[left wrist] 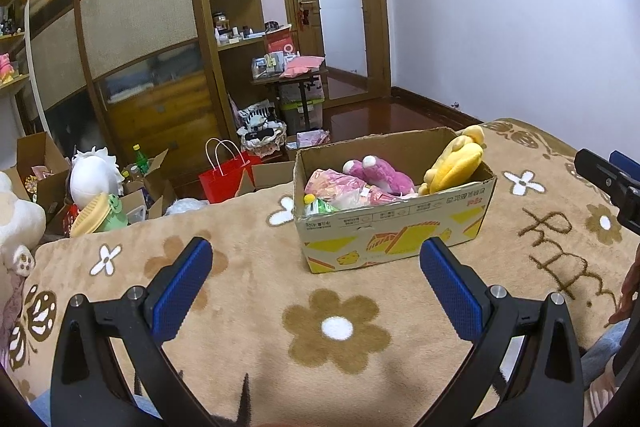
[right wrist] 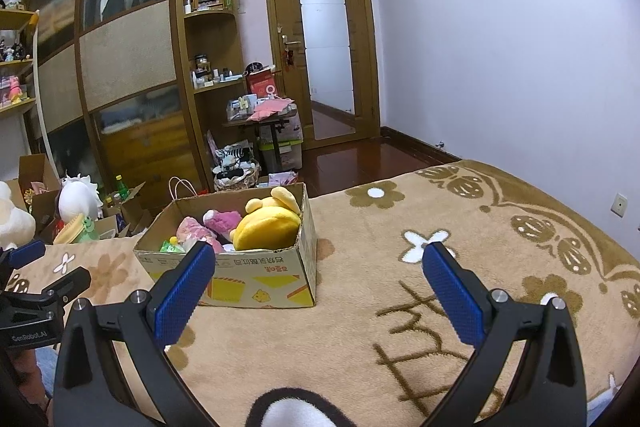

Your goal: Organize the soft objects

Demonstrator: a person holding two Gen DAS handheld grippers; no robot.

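Observation:
A cardboard box (left wrist: 394, 227) with yellow print stands on the tan flowered blanket (left wrist: 248, 227). It holds a yellow plush (left wrist: 456, 165), a pink plush (left wrist: 380, 173), a pink-wrapped soft item (left wrist: 340, 187) and a small green-yellow item (left wrist: 318, 205). My left gripper (left wrist: 316, 255) is open and empty, hovering over the blanket in front of the box. In the right wrist view the box (right wrist: 256, 279) and the yellow plush (right wrist: 266, 227) sit left of centre. My right gripper (right wrist: 318, 261) is open and empty, to the right of the box.
White and green plush toys (left wrist: 94, 187) and open cartons lie on the floor at the left, beside a red bag (left wrist: 224, 179). A wardrobe, shelves, a cluttered small table (left wrist: 288, 75) and a door stand behind. The right gripper shows in the left wrist view (left wrist: 612, 179).

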